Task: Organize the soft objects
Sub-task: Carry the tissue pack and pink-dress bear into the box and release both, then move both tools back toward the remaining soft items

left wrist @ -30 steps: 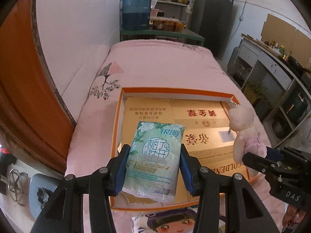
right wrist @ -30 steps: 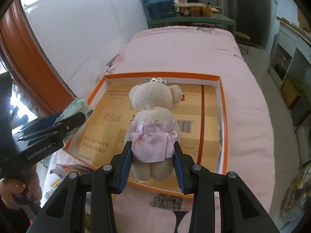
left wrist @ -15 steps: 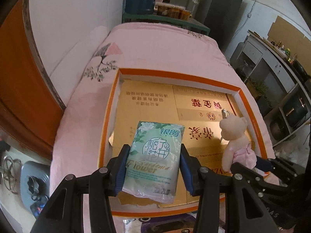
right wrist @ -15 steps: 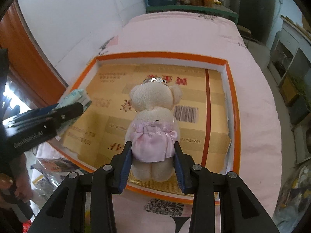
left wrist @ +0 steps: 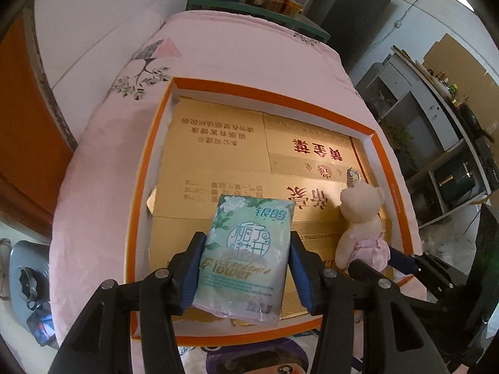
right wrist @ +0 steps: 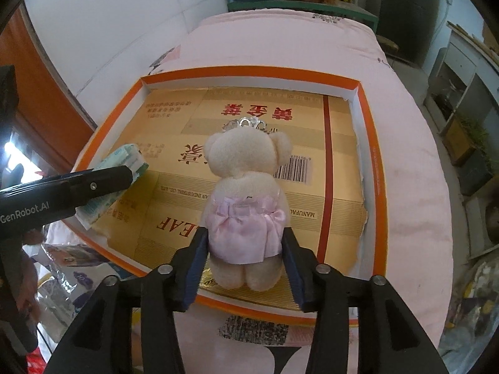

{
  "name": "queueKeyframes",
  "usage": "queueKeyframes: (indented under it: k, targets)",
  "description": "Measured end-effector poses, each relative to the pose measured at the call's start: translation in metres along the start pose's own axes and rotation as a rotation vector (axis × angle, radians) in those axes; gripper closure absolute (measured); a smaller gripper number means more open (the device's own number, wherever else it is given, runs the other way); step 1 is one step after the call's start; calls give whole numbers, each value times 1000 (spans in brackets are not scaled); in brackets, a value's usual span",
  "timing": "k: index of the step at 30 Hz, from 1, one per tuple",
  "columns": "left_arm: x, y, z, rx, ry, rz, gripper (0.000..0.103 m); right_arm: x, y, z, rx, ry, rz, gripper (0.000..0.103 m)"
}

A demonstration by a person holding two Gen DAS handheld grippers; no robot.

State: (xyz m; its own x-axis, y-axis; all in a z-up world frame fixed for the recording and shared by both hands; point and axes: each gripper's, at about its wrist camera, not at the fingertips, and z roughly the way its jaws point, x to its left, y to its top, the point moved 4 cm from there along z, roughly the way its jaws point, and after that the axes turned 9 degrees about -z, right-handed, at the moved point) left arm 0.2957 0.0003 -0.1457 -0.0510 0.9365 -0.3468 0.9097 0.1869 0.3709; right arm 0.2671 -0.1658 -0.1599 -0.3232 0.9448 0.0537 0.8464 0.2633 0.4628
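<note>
Over the near half of the orange-rimmed tray (left wrist: 149, 143), we have both grippers pointing steeply down. Tray sits on a pink bedspread (left wrist: 249, 50) and is lined with flattened gold cardboard (left wrist: 212, 162) printed in red characters.

Left gripper (left wrist: 246, 263): jaws are opening. The tissue pack (left wrist: 249, 249), pale green with a floral print, is between the blue pads; we see both pads right at its sides, with no clear gap. From the right wrist view the pack (right wrist: 124, 162) sits low at the tray's left edge, its lower end on or just above the cardboard; we cannot tell which.

Right gripper (right wrist: 244, 265): jaws are opening. The teddy bear (right wrist: 246, 193), cream plush in a pink dress with a small silver crown, stands upright between the pads, back to the camera. We note a thin gap along its dress on both sides, so the pads look clear of it. Its feet are at the tray's near rim, on the cardboard lining. In the left wrist view the bear (left wrist: 361, 227) is to the right of the tissue pack, well apart from it, near the tray's right wall.

A printed plastic package (right wrist: 78, 268) lies outside the tray, just beside the near-left corner. A person's hand (right wrist: 28, 280) shows at the left edge of the right wrist view, on the left gripper's handle.
</note>
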Motion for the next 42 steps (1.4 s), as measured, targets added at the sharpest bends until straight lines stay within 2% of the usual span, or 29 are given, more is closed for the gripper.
queueKeyframes:
  k: [2, 4, 7, 13, 16, 21, 25, 30, 34, 39, 42]
  targets:
    - [-1, 0, -4, -10, 0, -2, 47, -1, -1, -2, -11, 0, 5, 48]
    - [-2, -1, -10, -27, -3, -10, 44, -2, -3, -5, -18, -5, 10, 36]
    - [-5, 1, -23, -66, -27, -16, 37, -5, -8, -11, -32, -10, 12, 35]
    - [-15, 2, -51, -148, -77, -15, 31, -4, -15, -26, -62, -12, 19, 34]
    - [-19, 0, -67, -206, -112, 3, 31, -1, -17, -38, -87, -15, 16, 28]
    - [-29, -7, -102, -352, -156, 51, 24, 3, -24, -63, -134, -6, 26, 28]
    - [-38, -17, -121, -386, -181, 104, 24, 7, -32, -89, -187, 7, 38, 28]
    - [-52, -46, -148, -478, -253, 186, 24, 20, -46, -121, -247, 19, 38, 28]
    - [-59, -70, -157, -468, -317, 207, 24, 31, -59, -145, -293, 13, 20, 28]
    - [-66, -98, -174, -519, -293, 273, 24, 46, -77, -170, -341, -18, -1, 28]
    - [-71, -114, -181, -534, -244, 318, 24, 53, -89, -179, -354, -32, -7, 28]
